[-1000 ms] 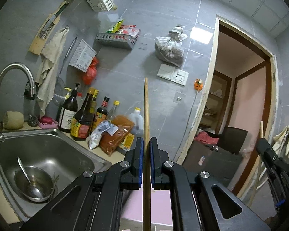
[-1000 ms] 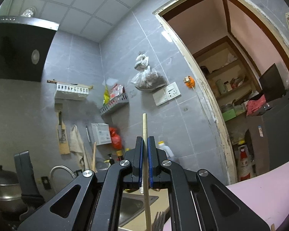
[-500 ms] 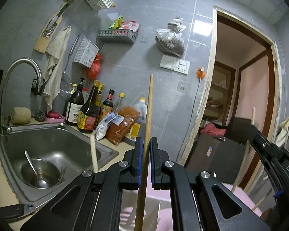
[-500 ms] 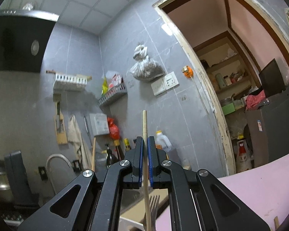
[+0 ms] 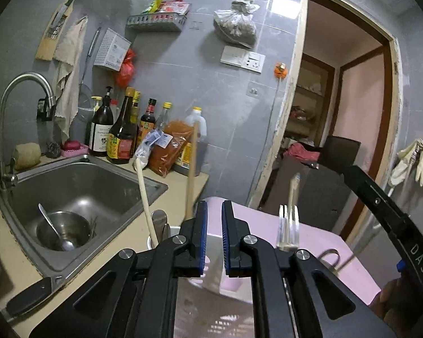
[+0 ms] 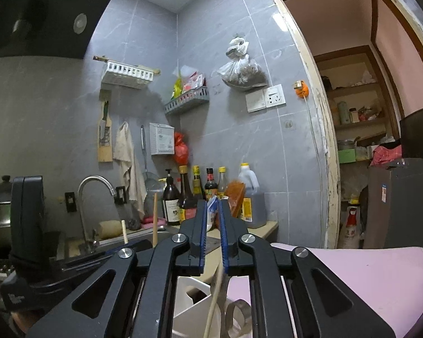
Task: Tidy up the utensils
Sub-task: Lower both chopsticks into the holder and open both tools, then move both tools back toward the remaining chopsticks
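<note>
The left gripper's (image 5: 212, 235) body hides the lower ends of two wooden sticks (image 5: 190, 169), while a blurred fork (image 5: 289, 225) blocks its holder from view.

The beige kitchen surface (image 5: 121, 242) holds a sunken stainless-steel sink (image 5: 79, 180) with a small steel bowl (image 5: 63, 232) inside. Along the wall stand dark glass sauce bottles (image 5: 121, 138), a red spice bag (image 5: 170, 149) and a pink soap dish (image 5: 73, 149). A pink mat (image 5: 318, 242) covers its right part.
</note>
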A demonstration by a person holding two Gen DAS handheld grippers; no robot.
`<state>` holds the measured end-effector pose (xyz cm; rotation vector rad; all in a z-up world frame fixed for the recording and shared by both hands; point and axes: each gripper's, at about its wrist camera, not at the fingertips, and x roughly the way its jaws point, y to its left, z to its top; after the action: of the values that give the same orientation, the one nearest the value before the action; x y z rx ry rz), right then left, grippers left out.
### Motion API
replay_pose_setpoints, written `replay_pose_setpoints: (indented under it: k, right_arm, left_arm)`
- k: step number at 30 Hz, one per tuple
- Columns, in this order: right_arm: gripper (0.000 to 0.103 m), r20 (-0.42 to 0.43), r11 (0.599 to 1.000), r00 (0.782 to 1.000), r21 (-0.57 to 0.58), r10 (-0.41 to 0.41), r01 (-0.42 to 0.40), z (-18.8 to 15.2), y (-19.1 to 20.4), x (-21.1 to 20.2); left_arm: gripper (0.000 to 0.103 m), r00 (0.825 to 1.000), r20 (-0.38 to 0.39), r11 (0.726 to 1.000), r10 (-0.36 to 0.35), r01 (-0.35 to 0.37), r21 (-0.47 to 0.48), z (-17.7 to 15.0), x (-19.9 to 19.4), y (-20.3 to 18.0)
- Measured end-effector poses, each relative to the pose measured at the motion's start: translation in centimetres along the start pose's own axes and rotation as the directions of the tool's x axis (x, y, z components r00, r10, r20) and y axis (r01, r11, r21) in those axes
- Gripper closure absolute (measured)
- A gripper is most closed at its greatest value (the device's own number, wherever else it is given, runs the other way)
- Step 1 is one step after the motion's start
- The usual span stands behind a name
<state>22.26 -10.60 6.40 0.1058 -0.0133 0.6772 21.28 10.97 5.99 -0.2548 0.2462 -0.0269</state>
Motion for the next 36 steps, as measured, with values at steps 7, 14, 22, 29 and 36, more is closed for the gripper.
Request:
replay_pose_setpoints:
  k: [7,14,22,29,36]
  right_arm:
    - [0.076,0.010,0.999,0.999,-0.017,-0.034,0.034,1.2,-0.3,-3.1]
    - [0.050,0.013,0.993,0.993,-0.023,-0.118,0.119,2.2,-2.0,-6.9]
    - [0.008,0.000,0.977,0.977,-0.011,-0.212,0.212,2.1,-4.4,-11.7]
    - [0.000,-0.010,0.956,0.956,-0.002,-0.292,0.292,1.7,-6.4,-15.5]
    - [0.000,-0.068,0.927,0.925,-0.015,-0.374,0.374,0.5,-8.7,-17.9]
  left_arm:
    - [0.068,0.999,0.014,0.999,-0.039,0.039,0.009,0.7,-2.1,-1.6]
    - [0.045,0.996,0.011,0.995,-0.089,0.088,0.044,1.0,-3.9,-4.1]
    - [0.008,0.990,0.003,0.988,-0.142,0.141,0.064,-0.3,-5.1,-6.9]
    - [0.005,0.981,-0.025,0.975,-0.194,0.196,0.110,-2.0,-5.5,-9.9]
    - [0.005,0.964,-0.111,0.949,-0.242,0.259,0.179,-4.6,-5.1,-12.8]
